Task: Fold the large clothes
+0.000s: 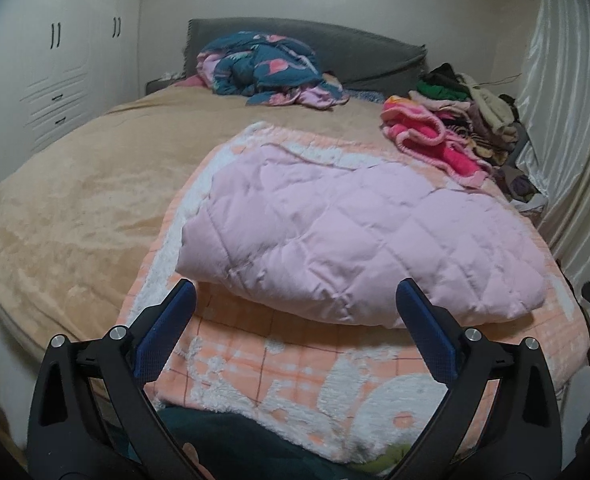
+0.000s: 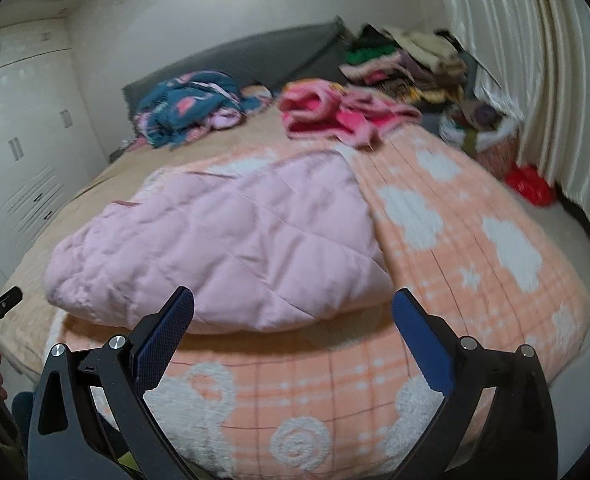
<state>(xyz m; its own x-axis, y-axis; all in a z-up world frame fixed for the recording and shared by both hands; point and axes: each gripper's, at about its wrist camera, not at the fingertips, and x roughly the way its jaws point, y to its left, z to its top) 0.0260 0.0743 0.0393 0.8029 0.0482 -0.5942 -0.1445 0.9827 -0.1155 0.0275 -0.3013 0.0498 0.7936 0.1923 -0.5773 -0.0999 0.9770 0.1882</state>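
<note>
Jaws of both grippers spread wide and empty, folded pink quilted garment apparently just beyond.

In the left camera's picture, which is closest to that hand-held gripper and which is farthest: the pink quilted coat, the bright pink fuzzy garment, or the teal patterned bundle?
From the left hand-held gripper:
1. Pink quilted coat: straight ahead, lying on the orange and white blanket.
2. Bright pink fuzzy garment: farther back, on the right.
3. Teal patterned bundle: farthest, against the grey headboard.
</note>
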